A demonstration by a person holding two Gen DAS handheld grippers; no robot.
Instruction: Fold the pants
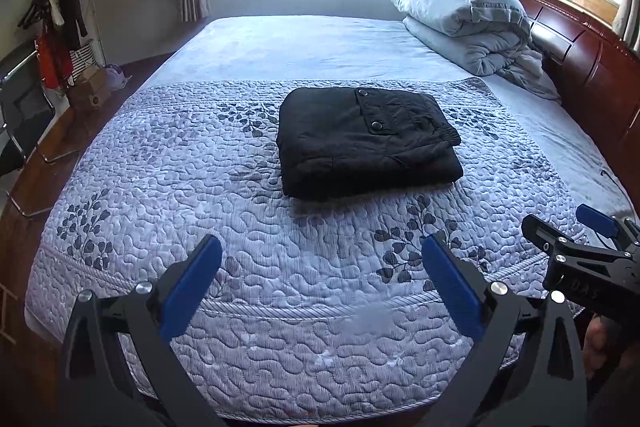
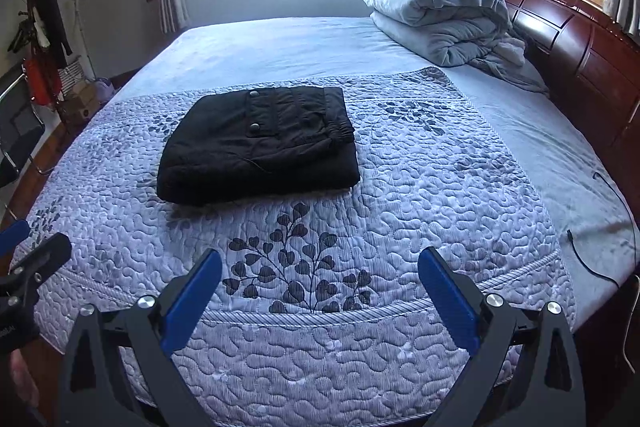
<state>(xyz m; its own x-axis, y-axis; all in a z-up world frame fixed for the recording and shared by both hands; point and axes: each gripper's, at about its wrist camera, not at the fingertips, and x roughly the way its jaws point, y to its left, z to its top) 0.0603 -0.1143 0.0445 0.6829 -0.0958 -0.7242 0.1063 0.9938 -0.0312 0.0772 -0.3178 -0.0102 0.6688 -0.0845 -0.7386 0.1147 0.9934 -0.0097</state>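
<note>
Both tongs hover spread and empty above the quilt's (image 1: pixel 320 307) near edge, left tongs (image 1: pixel 322 285) beside right tongs (image 2: pixel 320 293). Beyond them, black pants (image 1: pixel 366 141) lie folded mid-bed, well apart from either; a rolled duvet (image 1: pixel 466 19) sits far right.

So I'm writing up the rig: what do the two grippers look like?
Both match: the left gripper and right gripper have black angular frames, silver round bolt heads, and two fingers faced with flat blue pads. White lettering marks the right gripper's body, unreadable here.
</note>
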